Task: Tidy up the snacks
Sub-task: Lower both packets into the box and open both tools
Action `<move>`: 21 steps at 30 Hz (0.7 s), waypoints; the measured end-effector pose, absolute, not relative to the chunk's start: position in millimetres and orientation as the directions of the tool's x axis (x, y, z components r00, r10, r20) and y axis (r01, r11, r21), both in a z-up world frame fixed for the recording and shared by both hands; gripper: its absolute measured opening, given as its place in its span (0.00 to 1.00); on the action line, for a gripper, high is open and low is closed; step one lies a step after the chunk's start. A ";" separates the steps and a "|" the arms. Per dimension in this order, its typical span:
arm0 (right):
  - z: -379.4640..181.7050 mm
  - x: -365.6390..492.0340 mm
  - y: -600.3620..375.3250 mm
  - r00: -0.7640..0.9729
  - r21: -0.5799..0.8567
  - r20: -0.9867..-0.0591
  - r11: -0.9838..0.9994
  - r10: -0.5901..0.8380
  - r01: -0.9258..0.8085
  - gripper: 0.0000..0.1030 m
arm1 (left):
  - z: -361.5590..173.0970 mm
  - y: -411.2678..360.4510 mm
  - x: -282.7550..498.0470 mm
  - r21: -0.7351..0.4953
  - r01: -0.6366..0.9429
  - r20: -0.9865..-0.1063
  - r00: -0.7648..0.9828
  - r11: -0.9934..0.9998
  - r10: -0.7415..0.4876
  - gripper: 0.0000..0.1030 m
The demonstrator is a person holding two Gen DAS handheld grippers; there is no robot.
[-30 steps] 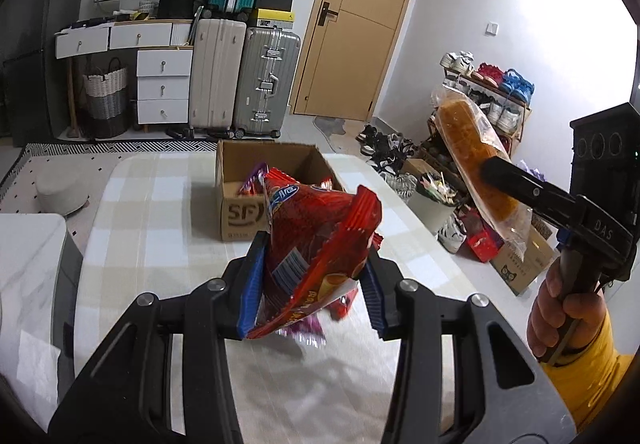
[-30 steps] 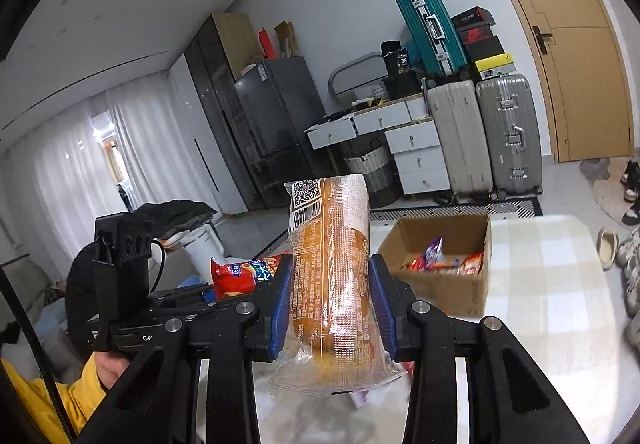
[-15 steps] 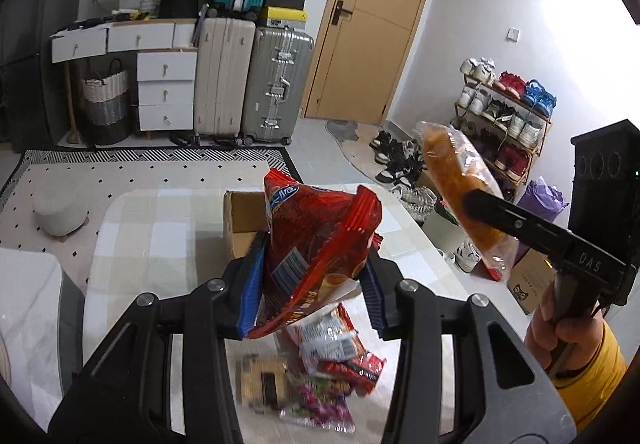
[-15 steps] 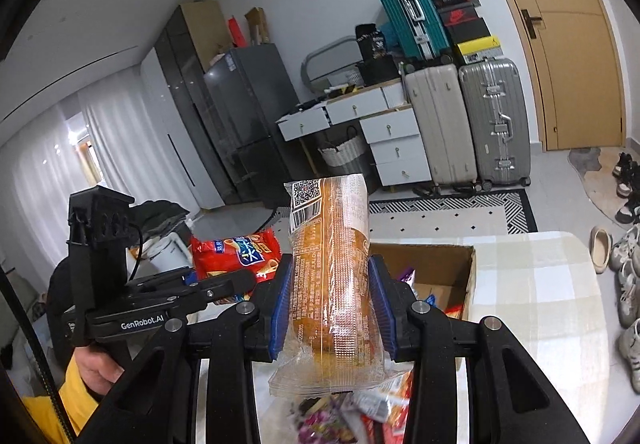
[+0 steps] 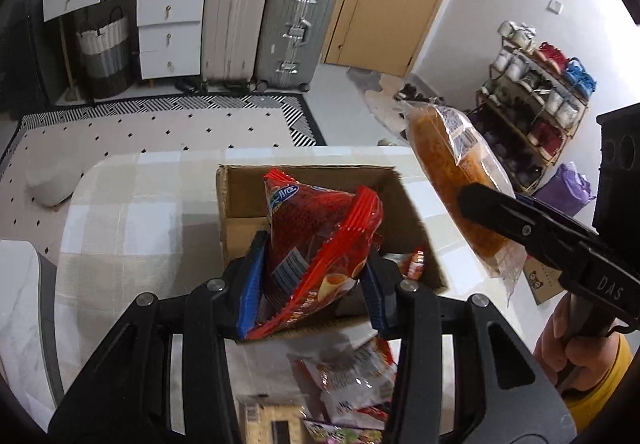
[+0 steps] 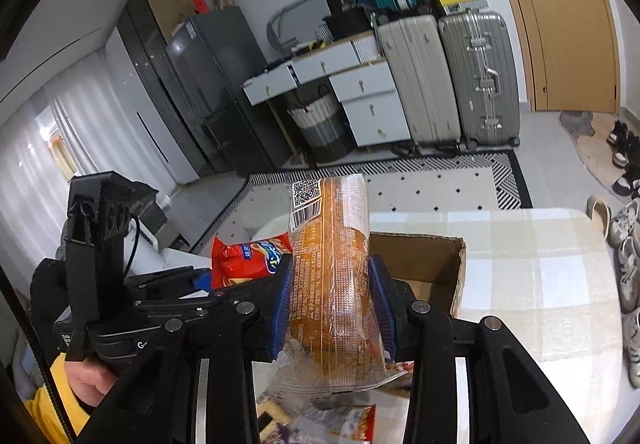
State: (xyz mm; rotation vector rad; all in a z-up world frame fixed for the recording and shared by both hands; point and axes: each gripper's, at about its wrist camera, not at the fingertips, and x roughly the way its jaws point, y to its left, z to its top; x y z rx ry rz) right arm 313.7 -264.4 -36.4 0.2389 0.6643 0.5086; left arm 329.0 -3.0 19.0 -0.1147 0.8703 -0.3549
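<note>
My left gripper point(image 5: 310, 276) is shut on a red crisp bag point(image 5: 316, 232), which hangs over the open cardboard box point(image 5: 236, 204) on the checked table. The right gripper point(image 6: 330, 304) is shut on a long bread loaf in clear wrap point(image 6: 332, 276), held upright in front of the box point(image 6: 436, 264). In the left wrist view that loaf point(image 5: 452, 172) hangs at the right of the box, gripped by the other black tool. The red bag point(image 6: 244, 258) shows in the right wrist view at the left of the loaf. A few small packets point(image 5: 414, 264) lie inside the box.
Several loose snack packets point(image 5: 352, 376) lie on the table point(image 5: 120, 220) in front of the box. A person's hands in yellow sleeves point(image 5: 600, 380) hold both tools. Suitcases point(image 5: 296, 16), white drawers and a door stand behind; a shoe rack point(image 5: 536, 100) is at the right.
Both grippers moved forward and down toward the box with their packs still held. The red bag now hangs over the box opening, and the loose packets have come into view below.
</note>
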 end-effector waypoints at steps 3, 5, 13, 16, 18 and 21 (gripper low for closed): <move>-49.3 330.4 -263.7 0.661 0.379 -0.538 0.851 0.523 -0.364 0.36 | 3.2 -5.8 356.7 -0.242 0.242 -0.744 0.575 0.940 -0.339 0.39; -56.8 336.3 -264.1 0.654 0.383 -0.545 0.850 0.524 -0.362 0.36 | -6.9 -7.2 372.5 -0.242 0.238 -0.750 0.569 0.941 -0.337 0.39; -76.9 358.6 -263.5 0.632 0.391 -0.571 0.851 0.524 -0.351 0.36 | -40.2 -15.3 423.2 -0.245 0.229 -0.773 0.540 0.942 -0.333 0.39; -83.6 364.5 -262.0 0.621 0.393 -0.585 0.852 0.522 -0.345 0.36 | -52.3 -19.4 438.0 -0.240 0.231 -0.781 0.531 0.943 -0.329 0.39; -87.8 367.1 -260.6 0.613 0.393 -0.594 0.853 0.521 -0.345 0.36 | -59.3 -22.4 444.8 -0.240 0.233 -0.786 0.524 0.942 -0.329 0.39; -91.8 370.6 -259.6 0.608 0.391 -0.603 0.856 0.516 -0.339 0.36 | -69.6 -24.7 455.6 -0.246 0.225 -0.791 0.515 0.943 -0.330 0.39</move>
